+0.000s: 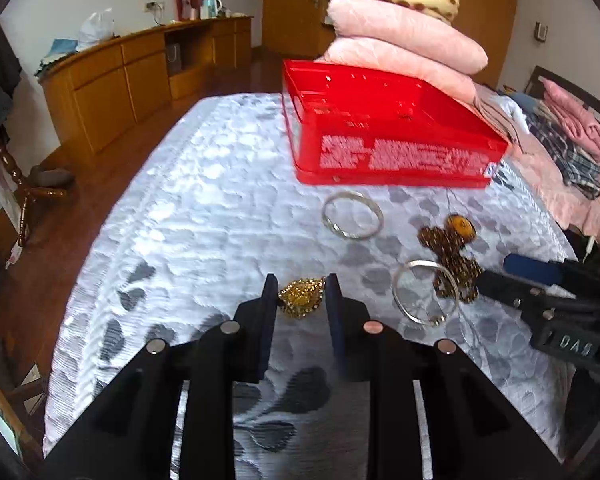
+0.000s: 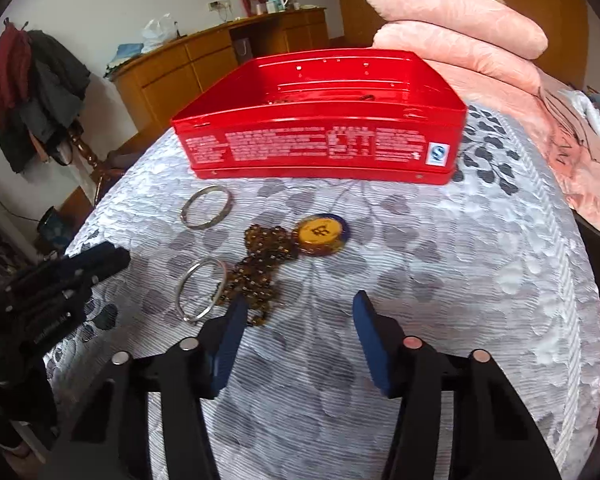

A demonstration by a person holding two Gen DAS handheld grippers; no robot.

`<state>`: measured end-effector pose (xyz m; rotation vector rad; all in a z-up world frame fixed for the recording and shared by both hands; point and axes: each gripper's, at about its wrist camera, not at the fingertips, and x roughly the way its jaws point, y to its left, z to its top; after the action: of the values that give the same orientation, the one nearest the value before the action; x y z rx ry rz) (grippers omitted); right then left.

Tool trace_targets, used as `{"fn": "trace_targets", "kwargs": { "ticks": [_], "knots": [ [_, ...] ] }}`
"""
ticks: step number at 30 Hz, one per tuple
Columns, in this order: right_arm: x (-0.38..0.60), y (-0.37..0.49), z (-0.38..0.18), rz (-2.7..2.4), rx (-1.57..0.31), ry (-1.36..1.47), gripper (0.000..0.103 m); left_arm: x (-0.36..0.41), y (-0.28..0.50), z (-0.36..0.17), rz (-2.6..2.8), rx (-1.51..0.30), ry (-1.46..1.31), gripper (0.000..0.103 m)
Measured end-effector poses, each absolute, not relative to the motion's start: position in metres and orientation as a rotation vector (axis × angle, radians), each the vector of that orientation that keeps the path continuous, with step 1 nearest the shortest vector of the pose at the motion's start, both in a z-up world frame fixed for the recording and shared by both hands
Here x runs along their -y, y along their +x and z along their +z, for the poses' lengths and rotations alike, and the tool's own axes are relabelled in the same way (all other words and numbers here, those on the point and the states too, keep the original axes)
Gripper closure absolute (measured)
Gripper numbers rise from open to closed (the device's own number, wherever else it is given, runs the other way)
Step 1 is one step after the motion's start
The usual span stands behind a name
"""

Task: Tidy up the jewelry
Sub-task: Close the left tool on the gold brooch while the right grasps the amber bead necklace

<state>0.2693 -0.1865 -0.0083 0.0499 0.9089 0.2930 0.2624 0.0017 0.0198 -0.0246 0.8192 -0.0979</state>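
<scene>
The red tin (image 2: 320,136) stands open on the bed (image 2: 440,280), before stacked pink pillows (image 2: 460,32). In front of the tin lie two silver bangles, one (image 2: 206,213) close to its wall, the other (image 2: 201,290) nearer the grippers, touching a brown bead necklace (image 2: 260,268) with a yellow pendant (image 2: 322,235). The left gripper (image 1: 301,285) has its fingers closed on a gold chain (image 1: 302,296), left of the tin's near corner. The right gripper (image 2: 298,304) holds nothing, fingers apart, its left finger (image 2: 230,332) over the necklace's end.
</scene>
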Motion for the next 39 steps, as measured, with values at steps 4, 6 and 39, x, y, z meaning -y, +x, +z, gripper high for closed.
{"fn": "trace_targets", "kwargs": {
  "ticks": [4, 6, 39],
  "knots": [
    [0.18, 0.275, -0.01, 0.299, -0.923, 0.04, 0.056, -0.003, 0.268, 0.019, -0.102, -0.822, -0.035, 0.08],
    [0.177, 0.277, -0.01, 0.301, -0.926, 0.032, 0.056, -0.003, 0.269, 0.017, -0.108, -0.827, -0.039, 0.08],
    [0.212, 0.272, -0.002, 0.211, -0.964, 0.075, 0.067, -0.001, 0.273, 0.011, -0.166, -0.839, -0.058, 0.08]
  ]
}}
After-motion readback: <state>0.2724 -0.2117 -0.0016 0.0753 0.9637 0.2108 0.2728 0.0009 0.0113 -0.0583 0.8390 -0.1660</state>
